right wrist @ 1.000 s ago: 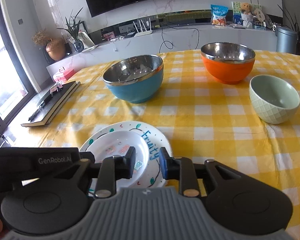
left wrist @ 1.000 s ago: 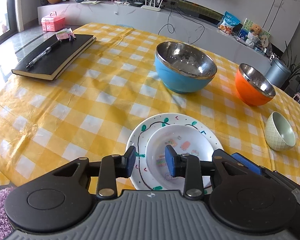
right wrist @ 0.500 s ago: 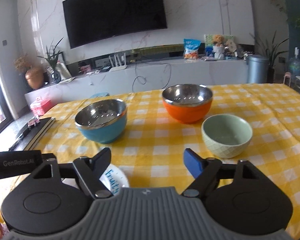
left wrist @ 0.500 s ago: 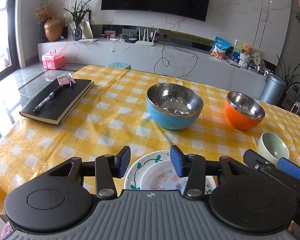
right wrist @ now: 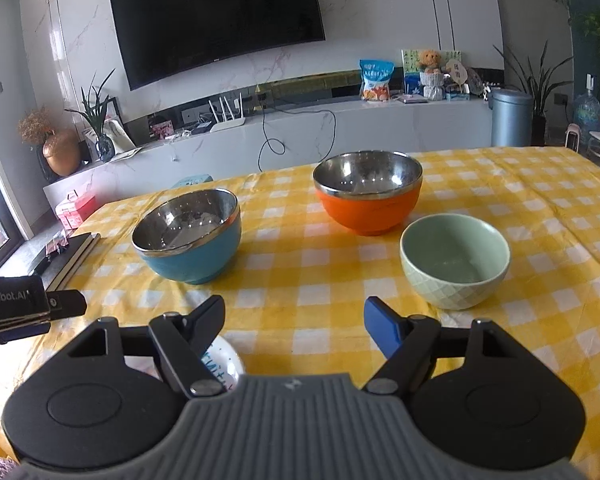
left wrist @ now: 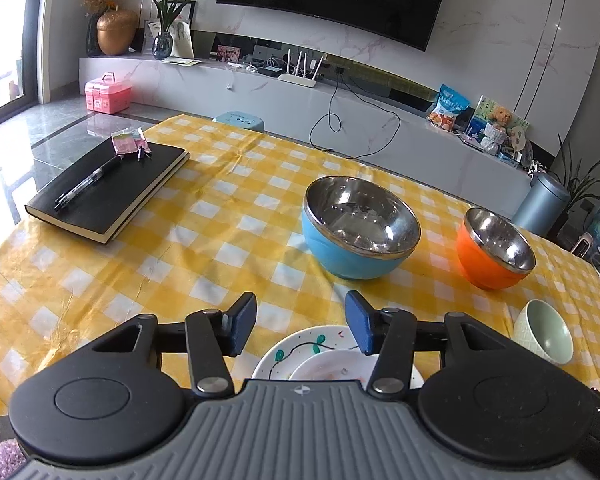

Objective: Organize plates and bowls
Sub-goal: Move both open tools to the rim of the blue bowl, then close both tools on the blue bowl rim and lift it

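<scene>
Two white painted plates lie stacked near the table's front edge, the small plate (left wrist: 324, 368) on the large plate (left wrist: 284, 354). My left gripper (left wrist: 300, 312) hovers just above and behind them, its jaws opening with nothing between them. My right gripper (right wrist: 295, 312) is open too, its jaws closing a little on empty air; the large plate's rim (right wrist: 224, 360) shows under its left finger. Beyond stand a blue steel-lined bowl (left wrist: 352, 256) (right wrist: 192, 256), an orange steel-lined bowl (left wrist: 488, 268) (right wrist: 368, 208) and a pale green bowl (left wrist: 544, 336) (right wrist: 452, 276), all upright.
A black notebook (left wrist: 108, 192) with a pen (left wrist: 86, 184) on it lies at the far left of the yellow checked tablecloth (left wrist: 220, 240). The left gripper's body (right wrist: 16, 312) juts in at the left of the right wrist view. The floor drops off past the table's left edge.
Both grippers have let go of the stacked plates, spread their jaws, lifted and tilted up. The plates have slid down to the bottom of both views.
</scene>
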